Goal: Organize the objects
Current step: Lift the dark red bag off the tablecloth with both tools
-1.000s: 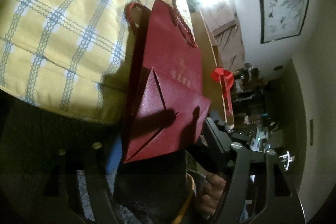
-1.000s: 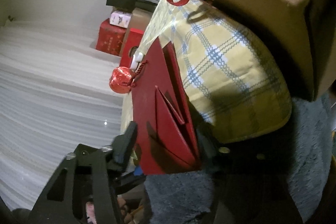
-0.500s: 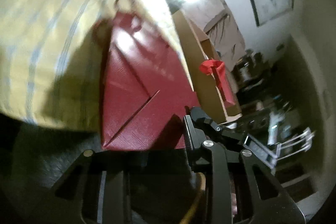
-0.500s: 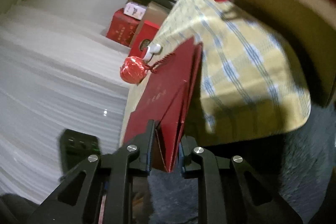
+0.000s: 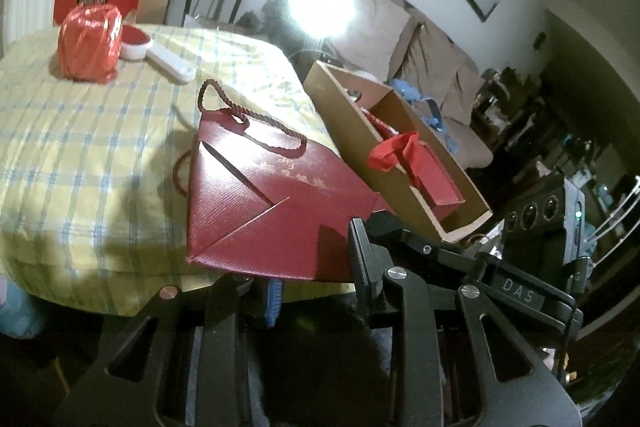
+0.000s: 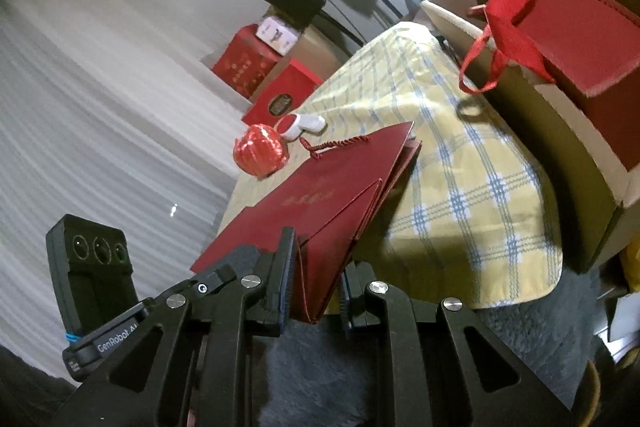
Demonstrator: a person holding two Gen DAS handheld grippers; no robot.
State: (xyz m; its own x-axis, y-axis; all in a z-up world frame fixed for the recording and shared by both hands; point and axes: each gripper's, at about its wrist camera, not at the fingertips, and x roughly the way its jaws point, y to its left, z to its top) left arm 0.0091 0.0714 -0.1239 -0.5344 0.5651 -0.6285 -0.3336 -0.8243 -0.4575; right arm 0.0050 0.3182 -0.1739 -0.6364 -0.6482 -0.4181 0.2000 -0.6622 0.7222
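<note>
Both grippers pinch one folded red bag (image 5: 276,211) (flat).

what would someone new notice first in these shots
A flat dark red paper bag with rope handles juts off the near edge of the yellow checked cloth, pinched by both grippers. Behind it stands a shiny red ribbon spool, and beside the cloth a cardboard box holds another red bag.

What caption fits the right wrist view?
Right hand-held gripper clamps the folded red paper bag over the checked tablecloth, beside a cardboard box.
</note>
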